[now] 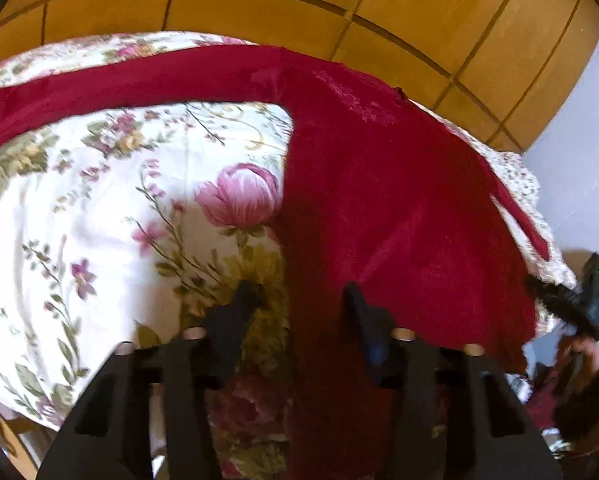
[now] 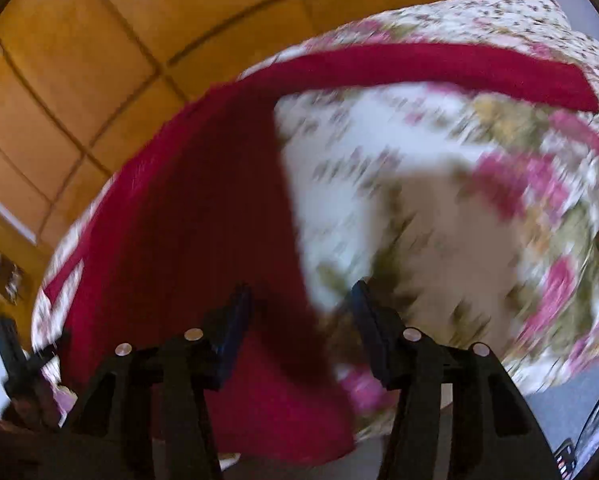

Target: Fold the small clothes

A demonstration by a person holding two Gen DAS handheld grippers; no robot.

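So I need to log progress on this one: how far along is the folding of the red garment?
Done: the dark red velvety garment lies spread on the floral cloth, one long part stretched sideways. In hand: the left claw and right claw stand open over its near edge, neither visibly pinching it. Left: every fold; no folded layer shows yet.

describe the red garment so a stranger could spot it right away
Find the floral cloth spread in front of the wooden panelling. On it lies the dark red garment, one long sleeve stretched sideways; it is the only plain, unpatterned fabric there.
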